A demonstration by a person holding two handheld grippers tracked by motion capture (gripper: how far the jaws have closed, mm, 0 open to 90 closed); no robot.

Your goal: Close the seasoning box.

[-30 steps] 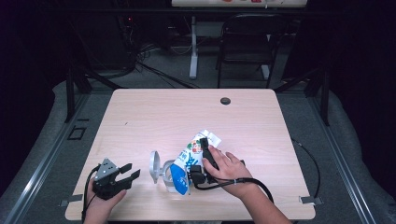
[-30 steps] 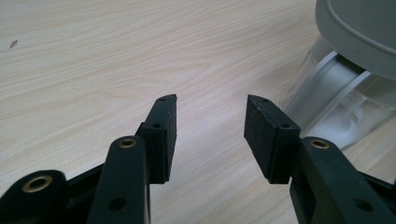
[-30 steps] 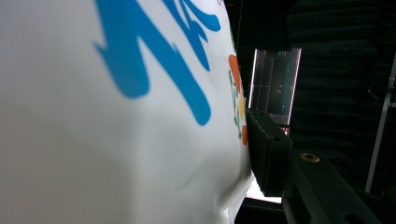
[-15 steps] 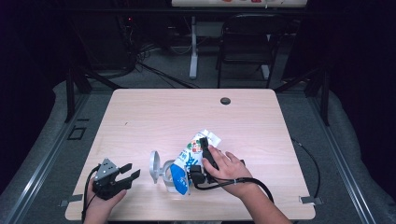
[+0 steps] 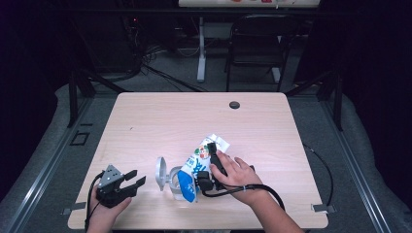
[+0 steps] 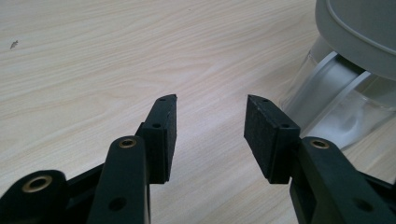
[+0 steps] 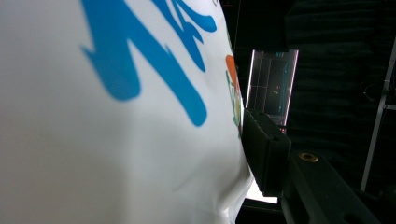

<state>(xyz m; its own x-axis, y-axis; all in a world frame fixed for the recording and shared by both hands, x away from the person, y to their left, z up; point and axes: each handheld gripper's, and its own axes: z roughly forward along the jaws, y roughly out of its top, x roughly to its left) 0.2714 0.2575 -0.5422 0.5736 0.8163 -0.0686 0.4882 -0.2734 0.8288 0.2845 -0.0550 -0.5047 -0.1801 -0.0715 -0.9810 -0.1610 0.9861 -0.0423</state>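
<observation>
A white pouch with blue and orange print (image 5: 195, 161) lies tilted, its lower end at the mouth of a clear container (image 5: 171, 182) whose grey lid (image 5: 160, 172) is flipped up to the left. My right gripper (image 5: 208, 164) is shut on the pouch, held by a hand. In the right gripper view the pouch (image 7: 116, 116) is pressed against one black pad (image 7: 264, 154); the other jaw is hidden behind it. My left gripper (image 5: 136, 177) rests at the front left, open with nothing in it, pointing toward the container (image 6: 336, 107) and its lid (image 6: 359, 32); its jaws (image 6: 211, 121) stand apart over bare wood.
The light wooden table (image 5: 194, 116) has a small black grommet (image 5: 234, 105) near its far edge. A black cable (image 5: 321, 167) loops off the right side. A dark chair (image 5: 257, 43) and table legs stand beyond the far edge.
</observation>
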